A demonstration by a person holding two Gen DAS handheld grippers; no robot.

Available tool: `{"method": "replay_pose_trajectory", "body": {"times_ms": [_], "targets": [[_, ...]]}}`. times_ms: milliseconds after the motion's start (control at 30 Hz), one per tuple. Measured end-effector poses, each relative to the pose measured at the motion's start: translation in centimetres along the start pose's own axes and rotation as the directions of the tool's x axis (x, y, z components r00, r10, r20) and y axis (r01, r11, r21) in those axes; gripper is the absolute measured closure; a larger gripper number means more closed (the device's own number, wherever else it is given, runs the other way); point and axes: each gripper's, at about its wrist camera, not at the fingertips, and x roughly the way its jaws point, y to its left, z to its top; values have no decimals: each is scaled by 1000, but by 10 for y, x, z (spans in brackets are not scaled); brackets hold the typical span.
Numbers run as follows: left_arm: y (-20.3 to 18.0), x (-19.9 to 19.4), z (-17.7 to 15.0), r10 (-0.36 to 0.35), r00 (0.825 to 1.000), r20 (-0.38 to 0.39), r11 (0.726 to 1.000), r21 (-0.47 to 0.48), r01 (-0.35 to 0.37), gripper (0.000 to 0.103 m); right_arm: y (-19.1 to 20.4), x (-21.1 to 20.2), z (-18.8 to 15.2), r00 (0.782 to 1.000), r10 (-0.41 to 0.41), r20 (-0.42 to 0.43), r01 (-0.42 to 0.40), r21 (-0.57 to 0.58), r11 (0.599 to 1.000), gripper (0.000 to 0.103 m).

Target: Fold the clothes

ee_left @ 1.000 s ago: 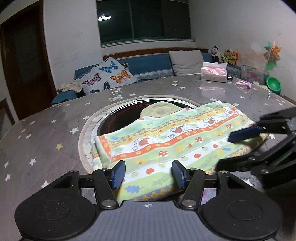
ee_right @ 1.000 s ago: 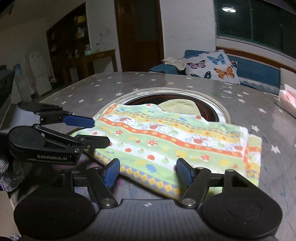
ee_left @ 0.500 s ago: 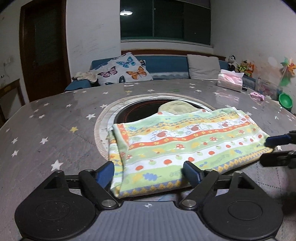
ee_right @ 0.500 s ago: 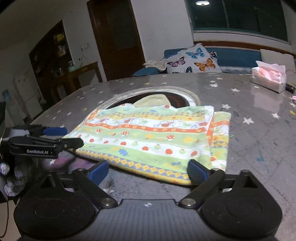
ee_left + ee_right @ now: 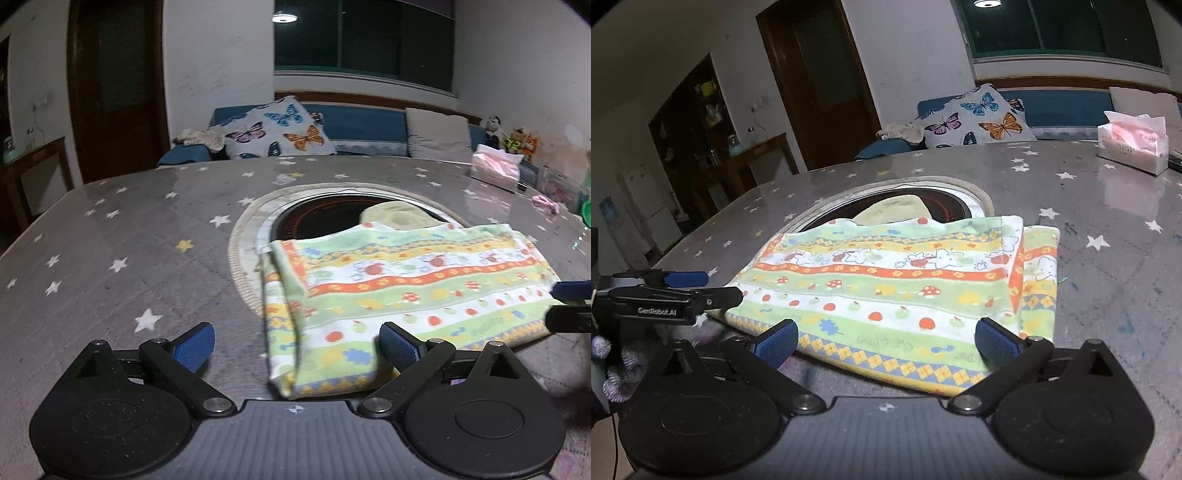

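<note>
Table [image 5: 110, 236] with a grey star-print cover, round dark recess [image 5: 325, 218] in the middle with a pale yellow cloth [image 5: 399, 216] lying in it; tissue box [image 5: 1134, 144] at the far right edge, well apart from the work; sofa [image 5: 362, 127] behind with a butterfly cushion [image 5: 280, 127] and a plain grey one [image 5: 439, 134]; nothing stands between the grippers and the cloth.

Folded striped towel [image 5: 886, 280] (mushroom and apple print) lies flat on the table, far edge overlapping the recess rim, one end doubled over on itself.

Left gripper [image 5: 295, 345]: jaws have just been opening, now spread wide; the towel's near corner lies between the blue pads [image 5: 195, 343], not pinched. Right gripper [image 5: 886, 341]: jaws likewise just opened, fully spread; towel's near edge sits between the pads, no grip; in this view the left gripper shows side-on at the towel's left end, held by a gloved hand [image 5: 613, 369].
</note>
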Motion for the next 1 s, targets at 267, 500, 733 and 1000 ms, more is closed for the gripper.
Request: {"method": "replay_pose_trajectory", "body": {"times_ms": [267,500,733,1000], "targets": [[11,9,6,49,999,-16,999,-15,-49,3,3,4,11,1000,8,6,-8,-6,1000,0],[15,11,10,61,998,-17,998,-9,-62,2,-2,9,12,1000,10,-26,-10,1,1000,0],[17,28,29,94,995,-19,996,14,-93,2,-6,20,33,1000,20,-9,-20,-7,1000,0],[27,45,32,108,992,-61,994,11,-108,0,-25,38,39,999,15,-37,-14,34,999,0]]}}
